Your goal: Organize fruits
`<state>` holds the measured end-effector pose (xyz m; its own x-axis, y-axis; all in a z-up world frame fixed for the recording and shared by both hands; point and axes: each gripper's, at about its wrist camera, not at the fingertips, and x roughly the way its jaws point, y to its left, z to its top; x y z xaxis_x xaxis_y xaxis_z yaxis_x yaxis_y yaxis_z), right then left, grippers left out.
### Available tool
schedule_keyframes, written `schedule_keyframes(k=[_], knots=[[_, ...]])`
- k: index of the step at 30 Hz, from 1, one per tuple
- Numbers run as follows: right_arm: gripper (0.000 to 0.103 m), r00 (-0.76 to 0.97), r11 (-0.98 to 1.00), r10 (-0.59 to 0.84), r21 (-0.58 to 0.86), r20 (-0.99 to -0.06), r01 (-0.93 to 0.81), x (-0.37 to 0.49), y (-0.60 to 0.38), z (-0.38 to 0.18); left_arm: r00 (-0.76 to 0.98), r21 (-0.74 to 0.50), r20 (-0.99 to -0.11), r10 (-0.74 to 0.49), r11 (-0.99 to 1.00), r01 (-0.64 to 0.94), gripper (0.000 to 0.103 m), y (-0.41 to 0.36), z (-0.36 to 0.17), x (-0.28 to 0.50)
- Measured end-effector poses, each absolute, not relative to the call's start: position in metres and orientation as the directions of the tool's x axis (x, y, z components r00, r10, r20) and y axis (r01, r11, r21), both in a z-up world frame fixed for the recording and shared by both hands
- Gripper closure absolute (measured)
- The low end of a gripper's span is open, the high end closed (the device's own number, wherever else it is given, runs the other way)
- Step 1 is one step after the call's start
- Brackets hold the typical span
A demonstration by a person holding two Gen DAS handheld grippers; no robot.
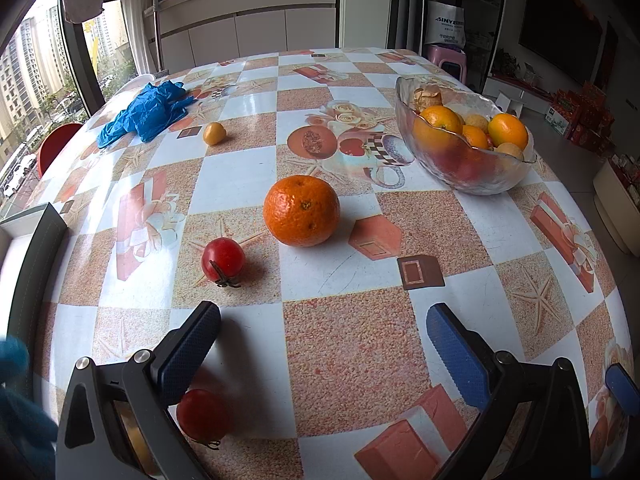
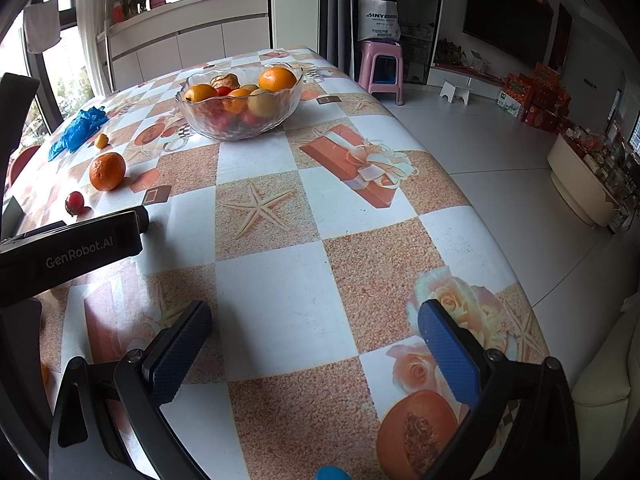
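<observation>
An orange [image 1: 301, 211] lies on the table ahead of my open, empty left gripper [image 1: 323, 322]. A red tomato [image 1: 223, 259] lies left of it. A second tomato [image 1: 203, 415] sits under my left finger. A small yellow fruit [image 1: 214, 133] lies farther back. A glass bowl [image 1: 460, 160] with oranges and other fruit stands at the right. In the right wrist view the bowl [image 2: 240, 124] is far ahead, with the orange [image 2: 107, 171], tomato [image 2: 75, 201] and yellow fruit [image 2: 101, 140] at left. My right gripper [image 2: 315, 320] is open and empty over bare tablecloth.
Blue gloves [image 1: 146, 114] lie at the table's back left. The left gripper's body [image 2: 68, 252] crosses the right wrist view at left. The table edge [image 2: 480, 216] drops to the floor on the right. A pink stool [image 2: 380, 70] stands beyond.
</observation>
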<state>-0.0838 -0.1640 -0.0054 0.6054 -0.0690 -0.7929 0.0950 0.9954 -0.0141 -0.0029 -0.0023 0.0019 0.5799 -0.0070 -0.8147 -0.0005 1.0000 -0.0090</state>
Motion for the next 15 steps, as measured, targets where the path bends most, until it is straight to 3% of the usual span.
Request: schedule_keyframes(k=[15], knots=[[0.000, 0.606, 0.995, -0.069, -0.014, -0.793, 0.094, -0.0838, -0.1642, -0.0056, 0.580, -0.010, -0.815, -0.010, 1.000, 0.003, 0.000, -0.0025, 0.0021, -0.0024]])
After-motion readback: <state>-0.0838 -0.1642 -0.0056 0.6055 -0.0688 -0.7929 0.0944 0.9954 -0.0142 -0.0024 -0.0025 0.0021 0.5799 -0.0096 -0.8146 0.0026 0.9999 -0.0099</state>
